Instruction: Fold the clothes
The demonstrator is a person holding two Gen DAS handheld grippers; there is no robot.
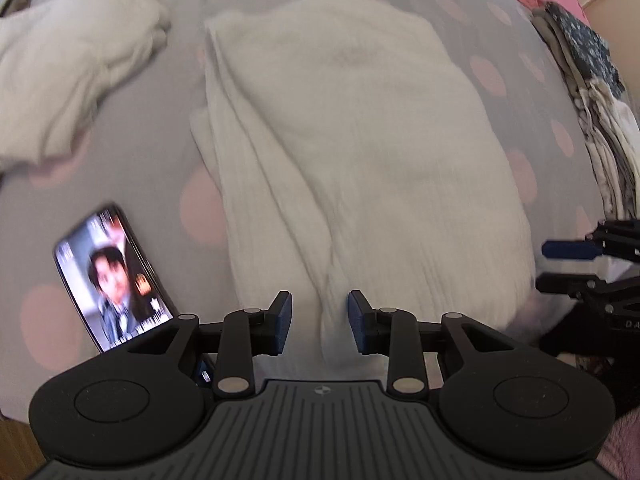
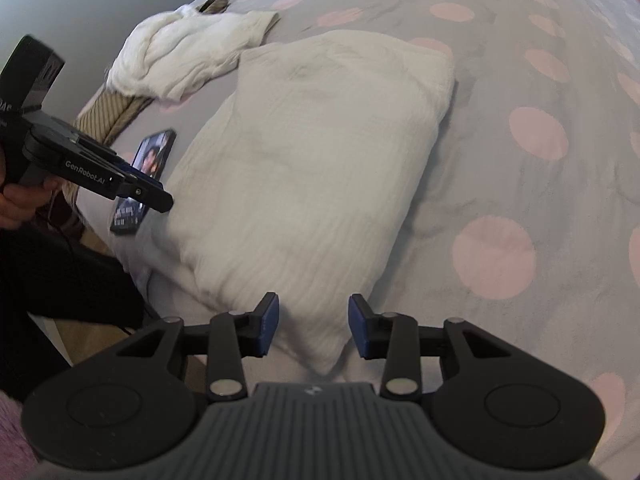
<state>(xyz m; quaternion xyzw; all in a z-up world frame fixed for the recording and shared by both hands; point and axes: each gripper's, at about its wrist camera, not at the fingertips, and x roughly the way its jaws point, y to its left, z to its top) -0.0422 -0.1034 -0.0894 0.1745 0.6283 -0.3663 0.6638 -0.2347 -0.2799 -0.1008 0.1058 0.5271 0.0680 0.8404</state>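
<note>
In the left wrist view, the left gripper [image 1: 319, 322] points down at a bed [image 1: 152, 152] covered in grey fabric with pink dots. Its jaws stand apart, with a ridge of the near edge of a folded white cloth [image 1: 352, 152] showing between the blue pads [image 1: 283, 322]; the pads do not press on it. The cloth lies flat in the middle of the bed, folded lengthwise with layered edges along its left side. A phone [image 1: 112, 280] with a lit screen lies on the bed just left of the cloth, near the gripper. A crumpled white garment [image 1: 76, 68] sits at the upper left, apart from the cloth. A pile [image 1: 592, 112] of folded clothes stands along the right edge. The right gripper [image 1: 560, 266] enters from the right, its fingers apart beside the cloth's right edge. In the right wrist view, the right gripper [image 2: 313, 330] hovers with jaws apart over the near corner of the cloth [image 2: 320, 168], the corner lying between the pads without being pinched. The left gripper [image 2: 160, 196], held in a hand [image 2: 20, 200], reaches in from the left over the phone [image 2: 146, 160] to the cloth's left edge. The garment [image 2: 188, 52] lies beyond, touching the cloth's far left corner.
</note>
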